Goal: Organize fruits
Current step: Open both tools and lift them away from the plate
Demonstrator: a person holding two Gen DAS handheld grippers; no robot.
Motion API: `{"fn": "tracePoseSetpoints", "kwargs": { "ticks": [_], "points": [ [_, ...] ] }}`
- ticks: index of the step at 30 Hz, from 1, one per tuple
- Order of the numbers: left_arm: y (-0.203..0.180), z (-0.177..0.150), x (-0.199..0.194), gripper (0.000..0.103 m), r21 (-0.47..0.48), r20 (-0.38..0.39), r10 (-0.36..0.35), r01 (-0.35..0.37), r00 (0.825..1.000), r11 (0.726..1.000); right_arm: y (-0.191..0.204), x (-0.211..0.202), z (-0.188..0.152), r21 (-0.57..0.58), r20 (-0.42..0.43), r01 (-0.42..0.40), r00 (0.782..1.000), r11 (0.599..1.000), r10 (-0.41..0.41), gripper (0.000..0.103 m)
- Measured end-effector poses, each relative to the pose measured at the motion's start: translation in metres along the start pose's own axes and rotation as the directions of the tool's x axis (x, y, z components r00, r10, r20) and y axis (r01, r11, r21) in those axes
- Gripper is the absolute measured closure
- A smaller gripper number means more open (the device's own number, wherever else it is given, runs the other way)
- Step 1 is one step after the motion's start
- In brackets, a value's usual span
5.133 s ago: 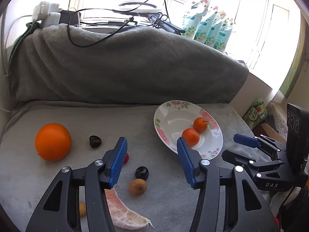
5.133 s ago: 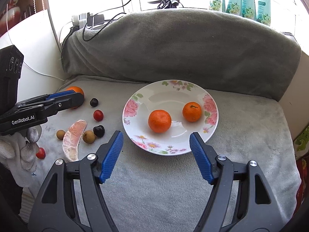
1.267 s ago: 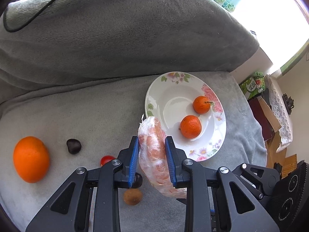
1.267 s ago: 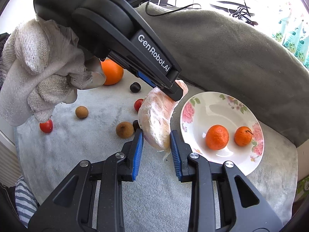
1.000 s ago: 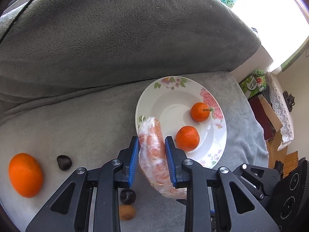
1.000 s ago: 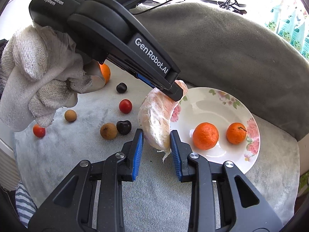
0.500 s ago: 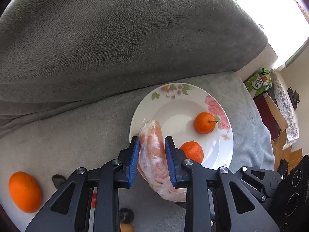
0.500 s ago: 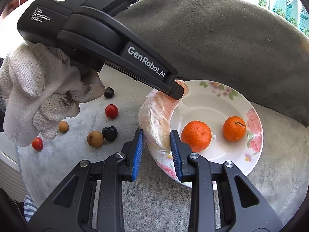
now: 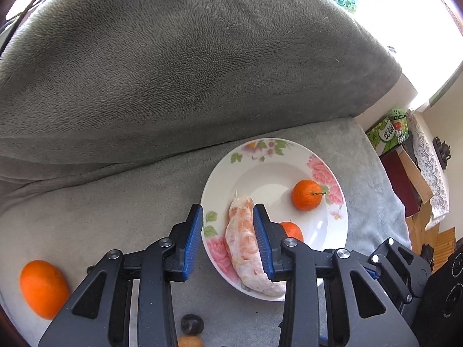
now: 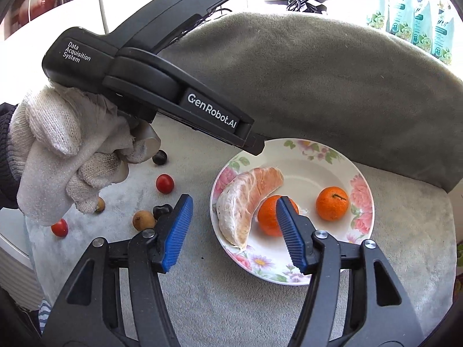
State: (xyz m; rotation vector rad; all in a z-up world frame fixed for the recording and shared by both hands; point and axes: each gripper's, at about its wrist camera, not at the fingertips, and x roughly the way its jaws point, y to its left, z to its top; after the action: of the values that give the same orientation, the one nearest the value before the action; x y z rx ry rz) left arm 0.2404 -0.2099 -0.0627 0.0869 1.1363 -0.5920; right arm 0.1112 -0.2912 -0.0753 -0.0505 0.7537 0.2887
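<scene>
A peeled pomelo segment [image 10: 246,202] lies on the left side of the floral plate [image 10: 332,156], next to two mandarins [image 10: 331,203]. It also shows in the left wrist view [image 9: 244,240] on the plate [image 9: 275,159]. My left gripper [image 9: 228,240] is open above it, jaws apart on either side, the right pad close beside it. My right gripper [image 10: 234,228] is open and empty, low over the plate's near edge. A large orange [image 9: 43,287] sits at far left.
On the grey blanket left of the plate lie cherry tomatoes [image 10: 165,183], dark cherries [image 10: 159,157] and a brown longan [image 10: 143,219]. A grey covered cushion [image 9: 188,72] rises behind. Bottles [image 10: 416,20] line the window sill.
Both grippers held the pomelo segment and carried it over the plate. Now both have opened and the segment lies on the plate.
</scene>
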Motion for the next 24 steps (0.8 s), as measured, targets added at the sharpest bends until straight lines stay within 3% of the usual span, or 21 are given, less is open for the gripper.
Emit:
{"fn": "tracePoseSetpoints", "kwargs": {
  "ticks": [4, 6, 9, 14, 16, 19, 24],
  "points": [
    [0.002, -0.001, -0.004, 0.06, -0.008, 0.007, -0.004, 0.004, 1.0, 1.0, -0.003, -0.006, 0.0, 0.006, 0.001, 0.006, 1.0, 1.0, -0.006, 0.038],
    [0.002, -0.003, -0.006, 0.06, -0.01, 0.007, 0.001, -0.001, 1.0, 1.0, -0.001, -0.011, -0.005, 0.009, 0.005, 0.01, 1.0, 1.0, -0.01, 0.03],
    [0.003, -0.008, -0.012, 0.059, -0.014, 0.018, 0.009, -0.009, 1.0, 1.0, 0.001, -0.013, -0.004, 0.007, 0.009, 0.01, 1.0, 1.0, -0.01, 0.029],
    [0.008, -0.02, -0.031, 0.042, -0.027, 0.065, 0.022, -0.02, 0.998, 0.999, 0.006, -0.019, -0.005, 0.008, 0.01, 0.0, 1.0, 1.0, 0.0, 0.029],
    [0.012, -0.026, -0.041, 0.041, -0.039, 0.089, 0.027, -0.024, 0.996, 0.999, 0.008, -0.023, -0.003, 0.004, 0.01, -0.001, 1.0, 1.0, 0.001, 0.028],
    [0.021, -0.035, -0.057, 0.04, -0.048, 0.118, 0.037, -0.032, 0.992, 0.998, 0.013, -0.026, -0.001, 0.006, 0.018, -0.006, 1.0, 1.0, 0.005, 0.015],
    [0.04, -0.052, -0.082, 0.036, -0.089, 0.17, 0.067, -0.053, 0.983, 0.995, 0.025, -0.031, 0.0, -0.006, 0.025, -0.017, 1.0, 1.0, 0.017, 0.015]
  ]
}}
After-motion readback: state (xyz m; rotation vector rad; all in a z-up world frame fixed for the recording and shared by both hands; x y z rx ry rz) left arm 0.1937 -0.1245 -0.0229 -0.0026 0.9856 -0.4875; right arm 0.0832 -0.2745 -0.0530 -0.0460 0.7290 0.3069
